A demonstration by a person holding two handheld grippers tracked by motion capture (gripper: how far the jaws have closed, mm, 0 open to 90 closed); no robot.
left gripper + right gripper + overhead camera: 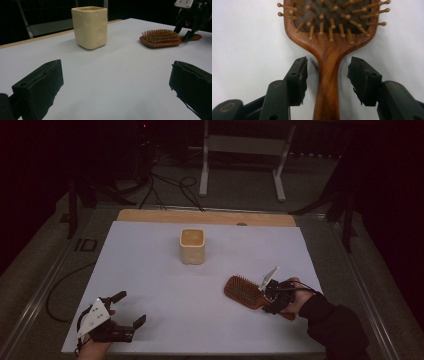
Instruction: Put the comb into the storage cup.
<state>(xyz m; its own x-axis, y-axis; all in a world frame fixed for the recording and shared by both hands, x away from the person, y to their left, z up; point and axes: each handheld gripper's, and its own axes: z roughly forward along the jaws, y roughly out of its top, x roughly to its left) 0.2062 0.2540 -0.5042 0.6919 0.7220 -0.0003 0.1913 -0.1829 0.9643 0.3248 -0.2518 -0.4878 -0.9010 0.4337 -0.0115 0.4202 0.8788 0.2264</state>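
In the right gripper view, the wooden paddle hairbrush with peg bristles (329, 37) is cut off by the top edge across its bristle bed and by the bottom edge along its handle, so neither end shows. In the high view, the part of that handle behind the right tool (274, 296) is hidden by the tool and the hand (295, 301) holding it, and the person's left hand (92, 347) is cut off by the bottom edge. In the left gripper view, the cream square cup (90, 27) hides its own inside, and beyond it the dark background is too dim to make out.

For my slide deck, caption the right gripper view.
Open right claw straddling the wooden hairbrush handle, jaws not yet touching it.
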